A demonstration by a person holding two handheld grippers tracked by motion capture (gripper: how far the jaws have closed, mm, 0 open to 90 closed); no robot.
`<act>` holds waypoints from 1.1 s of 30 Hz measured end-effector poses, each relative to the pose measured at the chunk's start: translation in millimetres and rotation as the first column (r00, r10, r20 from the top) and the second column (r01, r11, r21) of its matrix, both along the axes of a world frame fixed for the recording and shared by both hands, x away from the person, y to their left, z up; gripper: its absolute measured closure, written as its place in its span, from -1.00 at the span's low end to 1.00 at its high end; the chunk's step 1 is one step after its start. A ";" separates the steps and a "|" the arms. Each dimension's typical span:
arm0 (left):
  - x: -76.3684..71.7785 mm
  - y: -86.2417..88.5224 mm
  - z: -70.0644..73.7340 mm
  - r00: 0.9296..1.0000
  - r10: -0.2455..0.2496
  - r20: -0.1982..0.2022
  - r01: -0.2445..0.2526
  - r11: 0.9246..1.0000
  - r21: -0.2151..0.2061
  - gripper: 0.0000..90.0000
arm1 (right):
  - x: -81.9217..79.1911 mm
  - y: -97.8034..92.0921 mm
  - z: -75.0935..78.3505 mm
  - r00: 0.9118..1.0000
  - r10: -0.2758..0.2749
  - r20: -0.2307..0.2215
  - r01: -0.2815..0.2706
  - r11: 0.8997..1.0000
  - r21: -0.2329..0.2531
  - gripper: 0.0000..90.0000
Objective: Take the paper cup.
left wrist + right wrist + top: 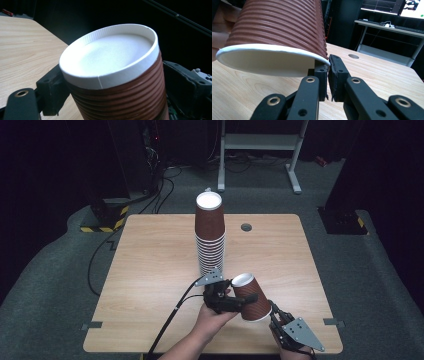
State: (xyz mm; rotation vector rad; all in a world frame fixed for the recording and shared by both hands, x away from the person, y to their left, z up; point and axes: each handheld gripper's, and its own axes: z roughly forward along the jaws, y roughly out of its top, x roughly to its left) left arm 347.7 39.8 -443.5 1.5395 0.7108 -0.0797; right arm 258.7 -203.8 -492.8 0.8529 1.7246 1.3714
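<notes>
Near the front edge of the light wooden desk (150,265), toward its right front corner, a single brown ribbed paper cup (251,296) is held clear of the surface, tilted with its white base up and to the left and its open mouth down and to the right. The left gripper (240,301) grasps the cup's ribbed wall from the side; in the left gripper view its jaws sit against both flanks of the cup (117,82), just below the white base. The right gripper (274,315) is clenched on the cup's rolled white rim (323,60), one pad inside the mouth and one outside. Both grippers therefore hold the same cup.

Behind them, near the middle of the desk, stands a tall stack of upturned brown ribbed paper cups (210,237), upright and well apart from the held cup. A round grommet hole (246,227) lies toward the far edge.

Judgement: the work in hand appears to be handling one cup between the two grippers, probably before adding it to the stack.

Risks noted:
- The rim pinch is narrow; a pull or twist could crease the rim or let it slip.
- Opposed motion of the two grippers could crush the thin wall.
- Whether the left jaws already dent the wall cannot be confirmed; the view is too close.
- A careless approach could topple the tall stack.
</notes>
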 end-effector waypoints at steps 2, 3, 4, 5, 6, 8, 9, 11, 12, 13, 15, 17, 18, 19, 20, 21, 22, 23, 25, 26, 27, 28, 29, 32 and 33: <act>0.2 0.6 0.4 1.000 0.007 0.005 -0.007 1.000 0.000 -0.72 | -0.3 -0.1 0.4 1.000 0.001 0.003 -0.001 1.000 0.002 0.89; 0.5 1.2 0.6 1.000 0.005 0.005 -0.005 1.000 0.001 -0.73 | -0.7 -0.1 0.7 1.000 -0.001 0.005 0.001 1.000 0.004 0.89; 0.7 1.5 0.6 1.000 0.004 0.004 -0.004 1.000 -0.001 -0.73 | -0.8 -0.1 1.0 1.000 0.001 0.007 -0.001 1.000 0.004 0.89; 0.7 1.8 0.8 1.000 0.004 0.002 -0.004 1.000 -0.002 -0.74 | -1.0 0.0 1.3 1.000 0.000 0.009 0.000 1.000 0.004 0.89; 0.8 2.2 1.1 1.000 0.005 0.004 -0.005 1.000 -0.001 -0.74 | -1.3 0.1 1.6 1.000 0.001 0.010 -0.001 1.000 0.003 0.89; 1.1 2.6 1.6 1.000 0.008 0.008 -0.008 1.000 0.000 -0.75 | -1.8 0.1 2.0 1.000 0.003 0.012 -0.003 1.000 0.006 0.90; 1.2 3.0 1.8 1.000 0.011 0.009 -0.011 1.000 0.001 -0.76 | -2.1 0.0 2.3 1.000 0.003 0.014 -0.003 1.000 0.007 0.90; 2.4 4.3 2.0 1.000 0.012 0.009 -0.012 1.000 0.001 -0.77 | -2.4 -0.4 3.0 1.000 0.003 0.020 -0.003 1.000 0.008 0.90; 2.6 4.9 2.2 1.000 0.014 0.010 -0.014 1.000 0.004 -0.78 | -2.7 -0.3 3.5 1.000 0.004 0.021 -0.004 1.000 0.009 0.90; 2.9 5.3 2.3 1.000 0.014 0.010 -0.014 1.000 0.003 -0.79 | -2.9 -0.3 3.7 1.000 0.004 0.021 -0.004 1.000 0.009 0.90; 3.3 6.4 2.8 1.000 0.014 0.011 -0.014 1.000 0.002 -0.80 | -3.2 -0.3 4.1 1.000 0.009 0.023 -0.009 1.000 0.010 0.90; 3.7 7.7 3.2 1.000 0.017 0.016 -0.017 1.000 0.002 -0.81 | -3.8 0.2 4.7 1.000 0.014 0.024 -0.014 1.000 0.011 0.91; 3.9 8.3 3.4 1.000 0.017 0.017 -0.017 1.000 0.001 -0.82 | -4.0 0.2 5.1 1.000 0.016 0.026 -0.016 1.000 0.011 0.91; 4.1 8.6 3.5 1.000 0.017 0.018 -0.017 1.000 0.000 -0.82 | -4.4 0.4 5.5 1.000 0.016 0.027 -0.017 1.000 0.012 0.91; 4.3 8.9 3.5 1.000 0.018 0.019 -0.018 1.000 -0.001 -0.83 | -4.6 0.5 5.8 0.999 0.016 0.027 -0.017 1.000 0.011 0.91; 4.4 9.2 3.7 1.000 0.020 0.021 -0.020 1.000 0.000 -0.83 | -4.8 0.6 6.0 0.999 0.016 0.029 -0.017 1.000 0.013 0.91; 4.5 9.7 4.0 0.999 0.023 0.025 -0.023 1.000 0.003 -0.85 | -5.0 0.5 6.2 0.999 0.016 0.029 -0.016 1.000 0.015 0.91; 4.4 10.0 4.2 0.999 0.030 0.026 -0.030 1.000 0.006 -0.86 | -5.1 0.3 6.4 0.999 0.016 0.030 -0.017 1.000 0.017 0.91; 4.4 12.6 5.4 0.998 0.055 0.038 -0.055 0.998 0.008 -0.87 | -5.1 -1.2 6.8 1.000 0.009 0.028 -0.010 1.000 0.023 0.92; 5.4 14.4 5.9 0.998 0.057 0.036 -0.057 0.998 0.003 -0.87 | -4.9 -2.3 6.9 1.000 0.008 0.026 -0.008 1.000 0.027 0.92; 6.2 15.6 6.6 0.997 0.069 0.040 -0.069 0.998 0.006 -0.86 | -4.6 -3.8 7.0 1.000 0.005 0.023 -0.006 0.999 0.034 0.92; 6.3 16.3 7.1 0.996 0.077 0.044 -0.078 0.997 0.013 -0.87 | -4.1 -5.3 7.0 1.000 0.002 0.022 -0.003 0.999 0.041 0.92; 6.6 17.4 7.6 0.995 0.085 0.049 -0.086 0.996 0.018 -0.86 | -4.0 -5.9 7.0 1.000 -0.001 0.023 0.000 0.999 0.043 0.92; 7.4 20.5 8.2 0.990 0.120 0.078 -0.125 0.991 0.053 -0.86 | -4.2 -6.4 7.0 1.000 -0.003 0.018 0.003 0.999 0.044 0.92; 7.7 22.4 8.1 0.988 0.129 0.086 -0.135 0.989 0.063 -0.84 | -4.3 -6.4 6.8 1.000 -0.006 0.018 0.005 0.999 0.042 0.92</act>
